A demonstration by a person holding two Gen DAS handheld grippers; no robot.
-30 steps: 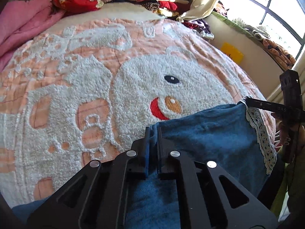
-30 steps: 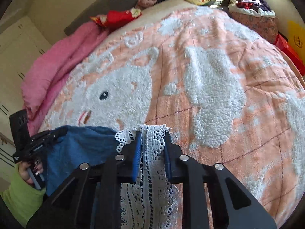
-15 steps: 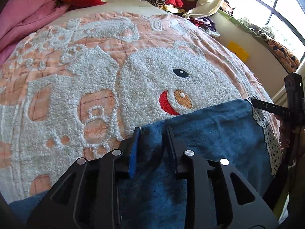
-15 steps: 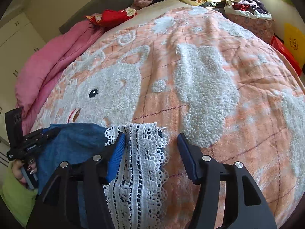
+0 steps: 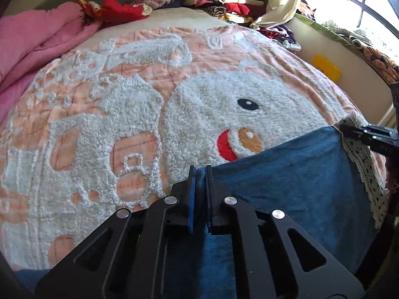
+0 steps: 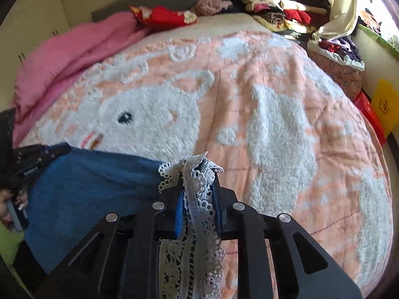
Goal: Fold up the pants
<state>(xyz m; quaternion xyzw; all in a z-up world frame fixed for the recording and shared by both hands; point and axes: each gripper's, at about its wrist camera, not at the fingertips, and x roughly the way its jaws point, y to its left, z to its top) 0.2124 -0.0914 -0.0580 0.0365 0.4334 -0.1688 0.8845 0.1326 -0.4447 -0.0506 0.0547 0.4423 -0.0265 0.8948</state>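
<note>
The blue pants [image 5: 294, 184] with a white lace hem [image 5: 361, 159] lie at the near edge of the bed. My left gripper [image 5: 199, 172] is shut on the blue cloth at one corner. My right gripper [image 6: 197, 172] is shut on the lace hem [image 6: 199, 199] at the other corner. The pants [image 6: 89, 179] stretch between the two grippers. The right gripper shows at the right edge of the left wrist view [image 5: 366, 134]. The left gripper shows at the left edge of the right wrist view [image 6: 42, 154].
The bed carries a peach blanket [image 5: 139, 99] with a white fluffy bear pattern [image 6: 274, 129]. A pink quilt [image 6: 64, 57] lies along the left side. Piles of folded clothes [image 5: 224, 2] sit at the head. A window [image 5: 349, 5] is at the right.
Both grippers were shut on the pants, opened half a second ago, and have shut again on the cloth and the lace. They have lifted the edge a little.
</note>
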